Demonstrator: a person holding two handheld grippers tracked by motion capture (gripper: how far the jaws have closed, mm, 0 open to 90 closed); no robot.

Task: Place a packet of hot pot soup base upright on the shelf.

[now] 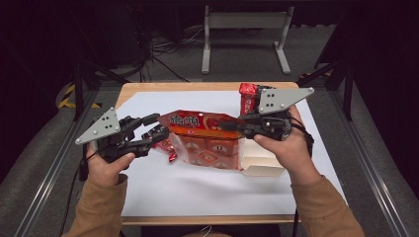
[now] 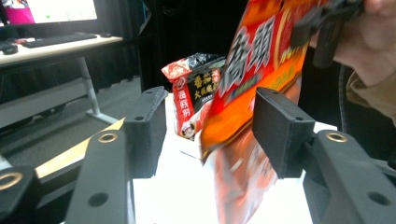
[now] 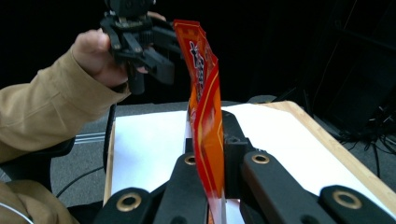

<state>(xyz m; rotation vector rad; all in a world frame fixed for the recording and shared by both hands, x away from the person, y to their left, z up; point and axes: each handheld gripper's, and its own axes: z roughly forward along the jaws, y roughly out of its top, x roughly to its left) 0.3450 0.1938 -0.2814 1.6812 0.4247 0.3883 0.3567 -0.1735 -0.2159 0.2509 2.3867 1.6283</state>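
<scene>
The right gripper (image 1: 228, 125) has its fingers (image 3: 236, 140) closed flat on one edge of the big orange bag (image 1: 202, 136), which is lifted off the worktop (image 1: 207, 195) and hangs stretched toward the other hand. The left gripper (image 1: 157, 129) stands at the bag's opposite end with its fingers (image 2: 280, 128) wide apart; in the left gripper view the bag's edge (image 2: 243, 107) passes between them, close to one finger, and nothing shows them pressing on it. So the step in hand looks like getting a two-handed hold on the bag, perhaps to open it or to carry it, with only one side gripped so far. Below the bag, just under the left fingers, lie a few small red packets (image 1: 167, 147); beyond the right fingers a single packet (image 1: 247, 98) stands upright, and a pale box (image 1: 264, 167) sits under the right hand. The next move, I judge, calls for the left fingers to close on the bag's edge squarely, deep enough that the slick film does not slide out, while the right hold keeps the bag taut and level so that nothing spills.
</scene>
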